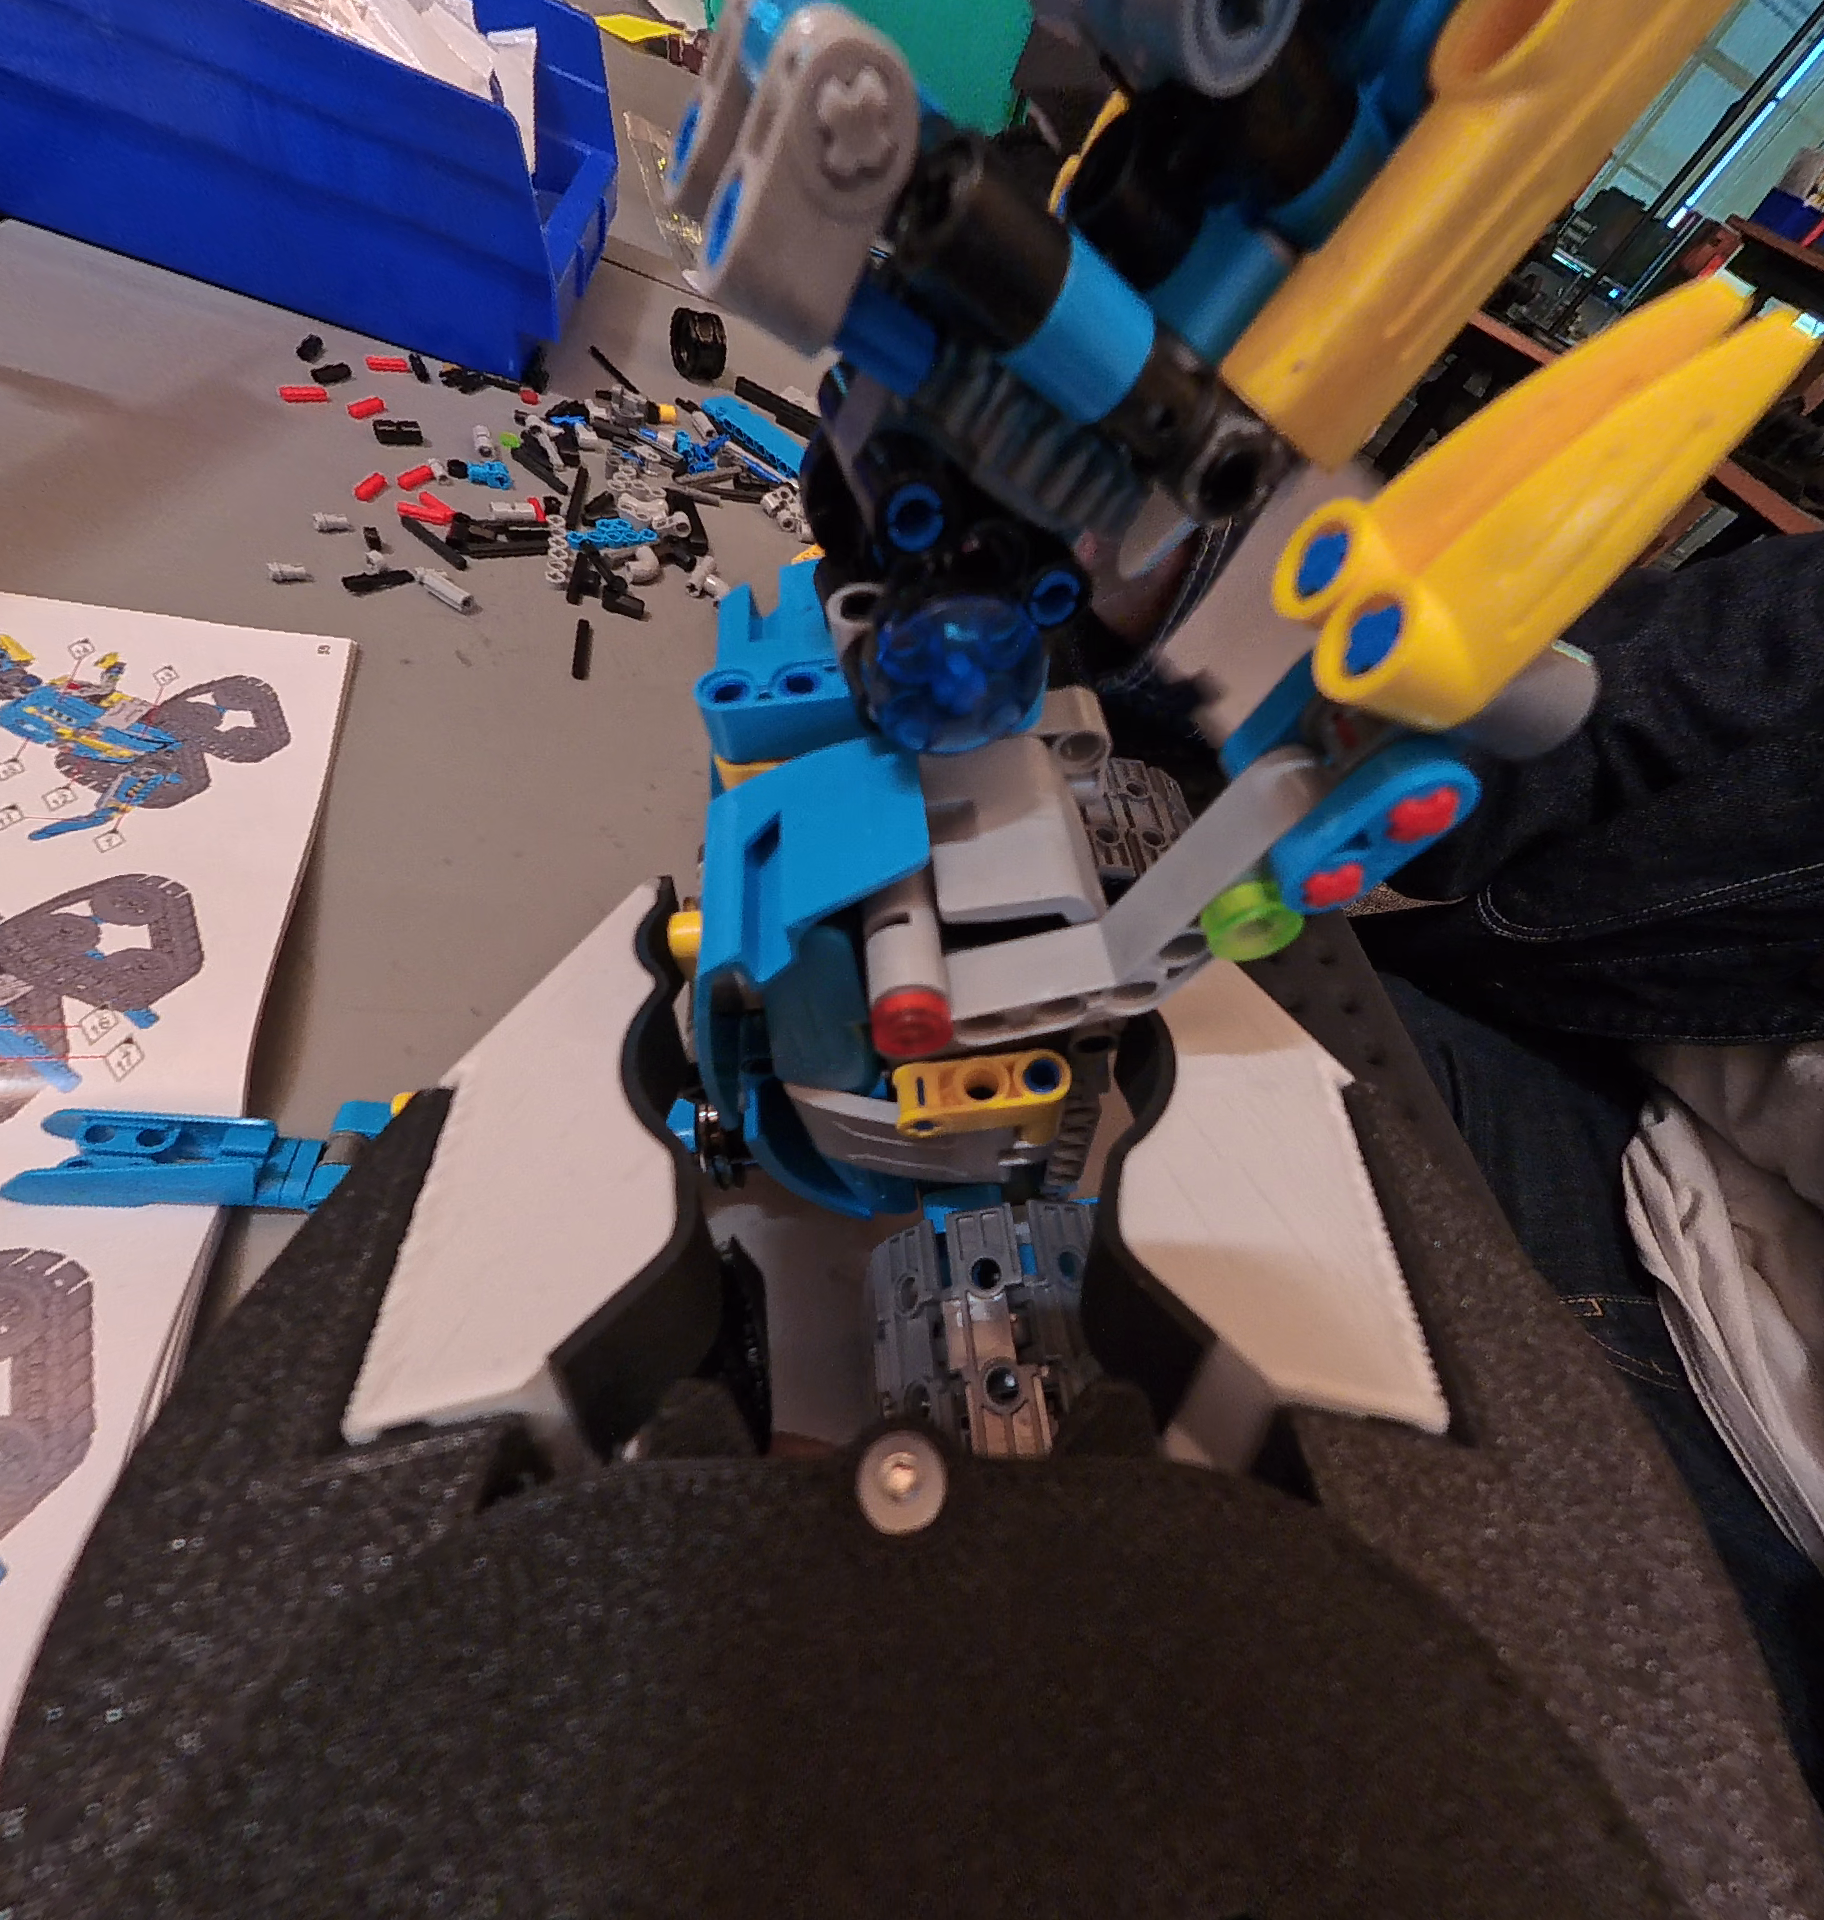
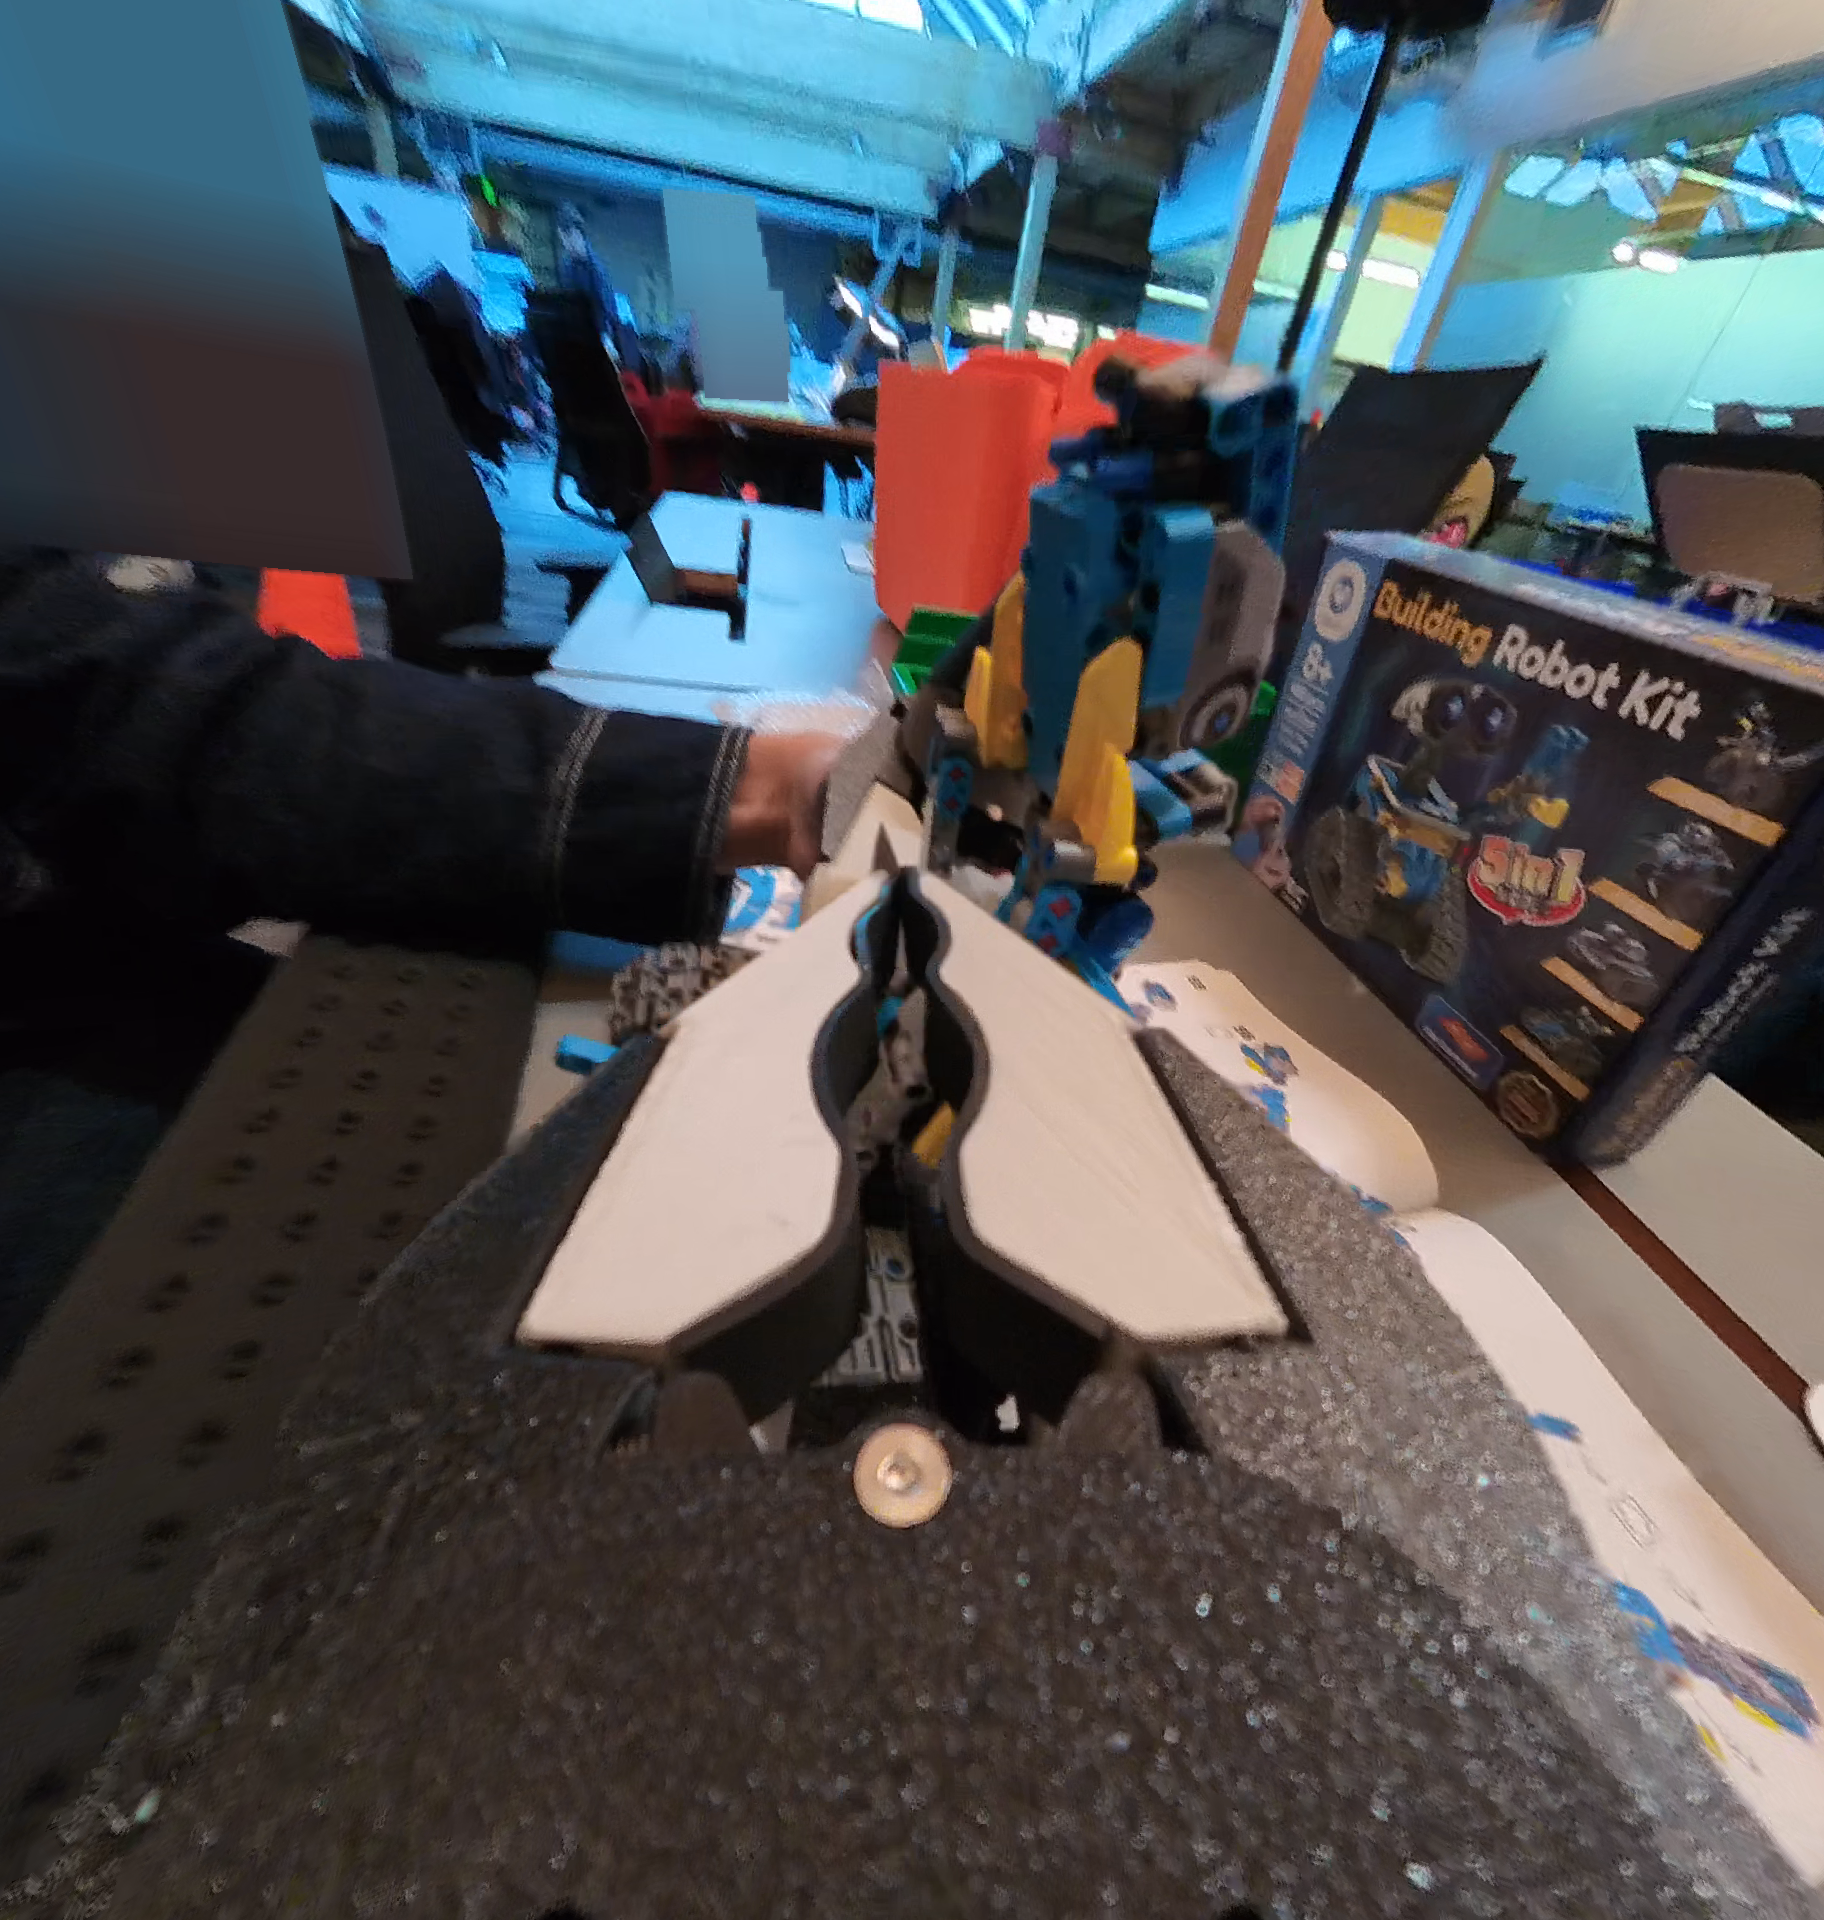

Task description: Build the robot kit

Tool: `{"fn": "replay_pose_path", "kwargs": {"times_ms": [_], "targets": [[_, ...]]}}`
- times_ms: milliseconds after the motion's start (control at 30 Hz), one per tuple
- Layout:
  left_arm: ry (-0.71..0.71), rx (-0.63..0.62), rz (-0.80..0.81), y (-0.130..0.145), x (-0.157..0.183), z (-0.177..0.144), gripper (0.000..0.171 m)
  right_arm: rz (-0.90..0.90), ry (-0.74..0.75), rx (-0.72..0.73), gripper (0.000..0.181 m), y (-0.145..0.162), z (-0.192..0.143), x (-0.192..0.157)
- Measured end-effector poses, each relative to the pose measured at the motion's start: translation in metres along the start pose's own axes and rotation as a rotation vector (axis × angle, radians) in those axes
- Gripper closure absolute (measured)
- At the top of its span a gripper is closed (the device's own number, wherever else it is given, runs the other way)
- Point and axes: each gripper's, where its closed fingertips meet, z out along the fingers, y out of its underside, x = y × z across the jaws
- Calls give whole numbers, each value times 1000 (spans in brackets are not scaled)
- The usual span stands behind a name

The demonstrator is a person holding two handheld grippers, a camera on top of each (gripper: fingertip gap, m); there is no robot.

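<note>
My left gripper is shut on the lower body of a blue, grey and yellow brick robot model, held up off the grey table. The model's grey tracks sit between the white fingers. Its yellow arm panels and head rise toward the camera. In the right wrist view the same model stands upright just beyond my right gripper. The right gripper is shut on a thin blue, grey and yellow brick piece lying lengthwise between its pads.
Loose small bricks lie scattered before a blue bin. An open instruction booklet lies at the left, also in the right wrist view. A blue arm part lies beside it. A kit box stands at the right. A person's denim sleeve is at the left. My hands' fingertips stand some 9 cm from each other.
</note>
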Motion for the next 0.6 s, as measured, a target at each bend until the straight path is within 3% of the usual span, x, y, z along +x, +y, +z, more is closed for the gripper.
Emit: {"fn": "replay_pose_path", "kwargs": {"times_ms": [600], "targets": [[-3,-1,5,0,0,0,87,67,-11,-96,181,20,4,3]]}}
